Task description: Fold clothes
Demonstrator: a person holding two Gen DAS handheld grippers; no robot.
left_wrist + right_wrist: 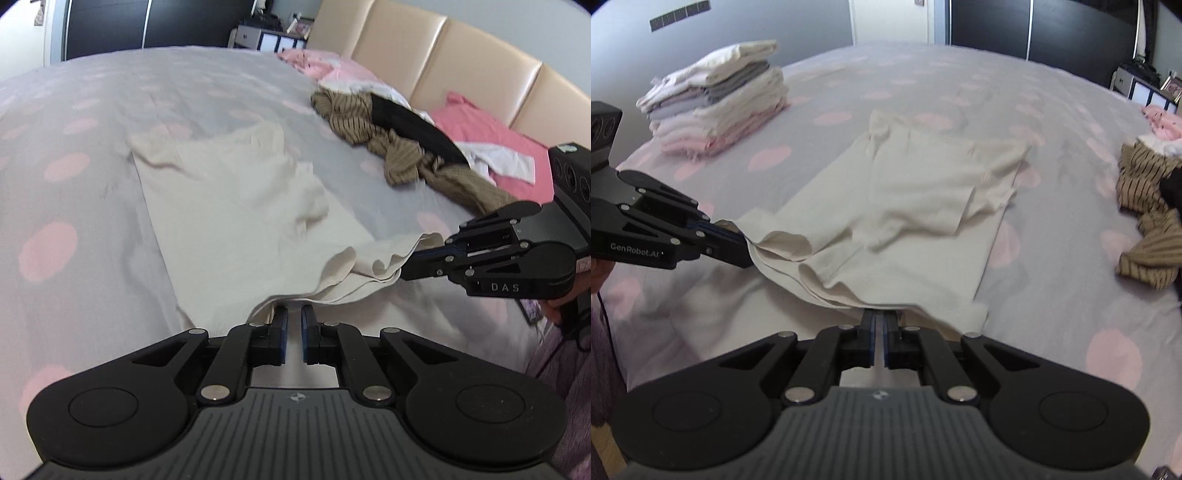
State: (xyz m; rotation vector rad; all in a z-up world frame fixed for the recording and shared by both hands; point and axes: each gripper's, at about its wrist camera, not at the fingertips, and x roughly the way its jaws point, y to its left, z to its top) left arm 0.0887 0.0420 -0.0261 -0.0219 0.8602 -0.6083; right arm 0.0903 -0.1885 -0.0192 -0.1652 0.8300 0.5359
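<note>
The cream shirt [905,206] lies spread on the bed [923,81], its sleeves already turned in over the body, and both claws are clamped on its near hem: the left claw [294,317] pinches the hem's left end and the right claw [878,321] its right end, the cloth sagging in loose layers between them. The main risk, as I judge it, is a lopsided fold: if one claw travels ahead of the other toward the shirt's collar, the hem will land skewed and the tucked sleeves (they only rest there, nothing pins them) may slide out. A thin pinch could also let one of the bunched layers slip free midway. Beyond the shirt's far left corner sits the stack of folded clothes [716,96]; to the shirt's right lies the unfolded heap with a tan striped garment [373,122], near enough to be dragged along by a wide swing. No basket, box or other container shows in either view.
</note>
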